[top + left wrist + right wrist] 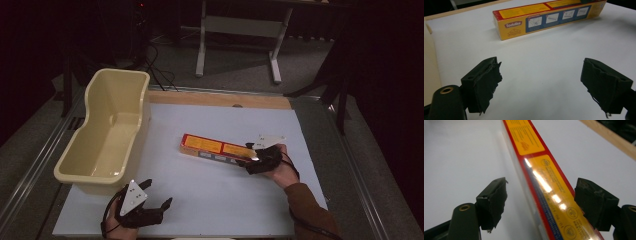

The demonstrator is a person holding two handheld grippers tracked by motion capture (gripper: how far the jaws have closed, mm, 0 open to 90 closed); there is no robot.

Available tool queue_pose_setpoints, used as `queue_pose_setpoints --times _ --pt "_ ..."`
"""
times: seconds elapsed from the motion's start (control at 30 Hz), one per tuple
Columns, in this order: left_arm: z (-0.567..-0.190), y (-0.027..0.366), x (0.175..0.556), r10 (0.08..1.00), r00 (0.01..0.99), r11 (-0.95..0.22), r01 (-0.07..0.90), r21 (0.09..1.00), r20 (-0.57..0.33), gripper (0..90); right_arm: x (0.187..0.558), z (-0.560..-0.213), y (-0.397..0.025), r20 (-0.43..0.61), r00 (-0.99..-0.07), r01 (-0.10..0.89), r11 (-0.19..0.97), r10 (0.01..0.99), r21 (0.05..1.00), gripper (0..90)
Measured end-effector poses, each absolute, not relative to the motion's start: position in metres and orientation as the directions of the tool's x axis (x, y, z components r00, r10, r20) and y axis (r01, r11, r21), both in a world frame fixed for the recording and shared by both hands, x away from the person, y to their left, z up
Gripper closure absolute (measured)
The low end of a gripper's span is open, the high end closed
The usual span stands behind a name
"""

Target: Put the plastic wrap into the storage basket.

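Observation:
A long red and yellow box [215, 147] lies flat on the white board [215, 205], running from the middle toward the right. My right gripper [251, 159] is at the box's right end and stands open. In the right gripper view the box [549, 182] passes between the two jaws; the right jaw is close to its edge and the left jaw stands apart. My left gripper [159, 192] is near the board's front left corner, open and holding nothing. In the left gripper view its jaws [541, 77] are spread wide over bare board, with the box [544, 17] farther ahead.
A cream plastic tub [90, 182] with nothing in it stands along the board's left side, just beyond my left gripper. A wooden strip [220, 99] borders the board's far edge. A white table frame [240, 27] stands on the floor behind.

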State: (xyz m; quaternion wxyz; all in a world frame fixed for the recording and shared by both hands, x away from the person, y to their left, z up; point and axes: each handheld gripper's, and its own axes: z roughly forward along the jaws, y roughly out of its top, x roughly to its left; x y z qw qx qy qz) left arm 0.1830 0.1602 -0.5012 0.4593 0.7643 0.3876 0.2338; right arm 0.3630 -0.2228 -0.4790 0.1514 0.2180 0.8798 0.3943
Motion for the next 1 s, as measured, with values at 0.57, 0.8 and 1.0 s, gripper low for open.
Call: queue_pose_setpoints --times 0.57,0.8,1.0 --pt "-0.503 0.159 0.184 0.802 0.597 -0.282 0.383 0.88 -0.003 15.6 0.398 -0.495 -0.206 -0.053 -0.881 0.318 0.672 0.469 0.668 25.5" --pt "-0.503 0.158 0.184 0.801 0.599 -0.283 0.382 0.88 -0.003 15.6 0.4 -0.498 -0.202 -0.07 -0.881 0.326 0.705 0.469 0.63 26.5" --pt "-0.503 0.158 0.184 0.801 0.599 -0.277 0.382 0.882 -0.008 15.6 0.394 -0.494 -0.201 -0.049 -0.877 0.355 0.712 0.479 0.606 29.7"
